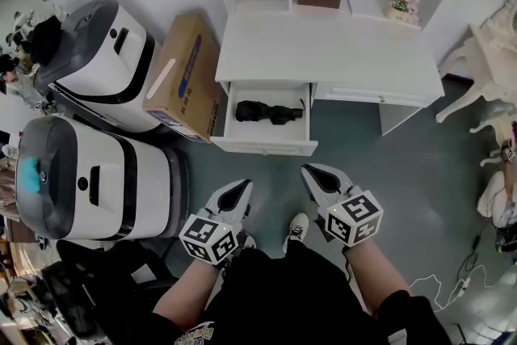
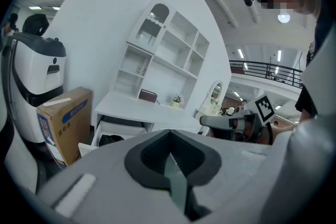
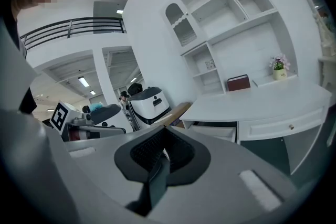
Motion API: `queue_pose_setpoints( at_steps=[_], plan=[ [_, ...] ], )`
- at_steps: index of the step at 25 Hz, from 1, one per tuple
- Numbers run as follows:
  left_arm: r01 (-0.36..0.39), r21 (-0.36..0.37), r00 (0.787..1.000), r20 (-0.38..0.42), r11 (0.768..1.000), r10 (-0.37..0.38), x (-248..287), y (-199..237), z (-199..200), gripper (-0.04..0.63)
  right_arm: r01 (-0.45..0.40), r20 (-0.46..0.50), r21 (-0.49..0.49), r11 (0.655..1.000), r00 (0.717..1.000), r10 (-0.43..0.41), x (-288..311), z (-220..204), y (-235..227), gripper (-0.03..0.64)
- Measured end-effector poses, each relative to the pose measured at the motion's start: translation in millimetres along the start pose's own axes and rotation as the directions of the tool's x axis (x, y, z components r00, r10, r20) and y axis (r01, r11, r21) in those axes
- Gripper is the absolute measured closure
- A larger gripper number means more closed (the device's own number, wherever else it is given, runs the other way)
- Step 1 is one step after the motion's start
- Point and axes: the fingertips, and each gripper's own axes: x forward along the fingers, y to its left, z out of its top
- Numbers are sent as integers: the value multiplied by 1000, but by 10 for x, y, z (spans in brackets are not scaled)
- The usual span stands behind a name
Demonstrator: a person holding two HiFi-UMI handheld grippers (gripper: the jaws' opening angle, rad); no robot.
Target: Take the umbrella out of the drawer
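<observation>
I'm holding left claw (image 1: 240, 188) and right claw (image 1: 315, 174) clenched, seemingly empty; next, unclenching 1, reaching far into drawer (image 1: 262, 146) for umbrella (image 1: 269, 111).

A person in black clothing (image 1: 283, 295), its sleeves (image 1: 404, 309) ending above the forearms, wearing a white shoe (image 1: 297, 229). Just left of the shoe is the left gripper (image 1: 240, 186), a pale grey shell tapering to a dark-lined point, backed by a cube (image 1: 210, 237) of black-and-white square markers. Just right of the shoe is the identically built right gripper (image 1: 311, 171), with its own marker cube (image 1: 355, 218).
</observation>
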Motion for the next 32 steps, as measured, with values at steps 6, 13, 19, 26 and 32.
queue_pose_setpoints(
  at_steps=[6, 13, 19, 26, 32],
  plan=[
    [-20, 3, 1000, -1, 1000, 20, 169, -71, 20, 595, -39, -10, -22, 999, 999, 38, 67, 43, -205, 588],
    [-20, -4, 1000, 1, 1000, 20, 331, 143, 142, 595, -42, -38, -48, 998, 998, 40, 358, 163, -339, 572],
    [34, -10, 999, -36, 999, -35, 552, 466, 211, 595, -7, -82, -61, 998, 997, 2, 762, 194, -447, 563],
    [92, -2, 993, -73, 996, -92, 823, 899, 321, 595, 23, -167, -71, 997, 985, -35, 1386, 85, -686, 543],
    [118, -31, 986, -115, 993, -121, 976, 1246, 229, 595, 27, -245, -80, 996, 968, -46, 1957, -36, -909, 523]
  ],
)
